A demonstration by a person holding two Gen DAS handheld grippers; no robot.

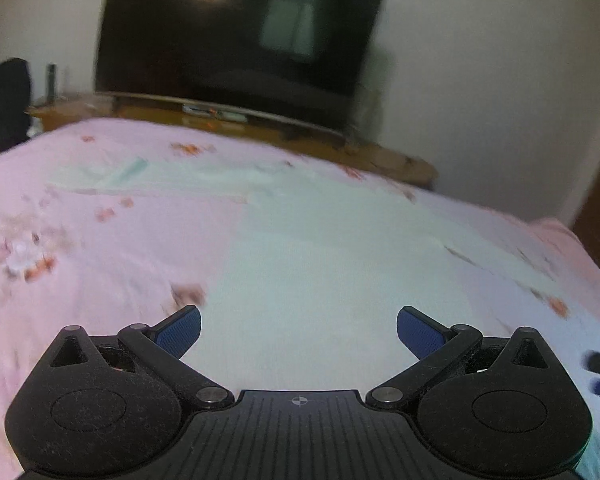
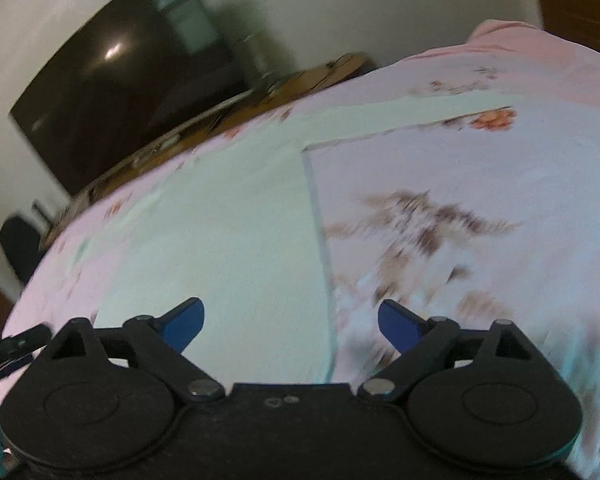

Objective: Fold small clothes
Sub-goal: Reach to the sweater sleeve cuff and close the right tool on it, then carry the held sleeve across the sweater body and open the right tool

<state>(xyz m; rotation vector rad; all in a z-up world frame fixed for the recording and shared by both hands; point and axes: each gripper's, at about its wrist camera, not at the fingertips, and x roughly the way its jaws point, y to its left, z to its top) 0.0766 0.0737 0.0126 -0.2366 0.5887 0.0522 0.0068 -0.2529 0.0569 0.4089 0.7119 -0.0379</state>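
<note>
Lying flat on the bed: a pale mint shirt (image 1: 312, 240), spread out on a pink flowered sheet (image 1: 80, 216), both views blurred.
Far left: a dark chair (image 1: 6, 100) stands beside the bed, past the sheet's edge.
Left claw (image 1: 299, 330): spread wide with nothing between its blue pads (image 1: 180, 330); it hangs over the near part of the shirt, whether touching the cloth cannot be told.
Shirt in left view: one sleeve (image 1: 112, 178) reaches out to the left, the body runs toward the claw.
Behind the bed: a dark television (image 1: 236, 40) on a wooden stand (image 1: 300, 136), against a white wall (image 1: 500, 80).
Right claw (image 2: 291, 326): spread wide, holding nothing; it sits over the shirt's straight side edge (image 2: 320, 232), one pad above the shirt, the other above the sheet.
Far right: the sheet's flower print (image 2: 494, 118) lies just beside the other sleeve (image 2: 420, 114).
</note>
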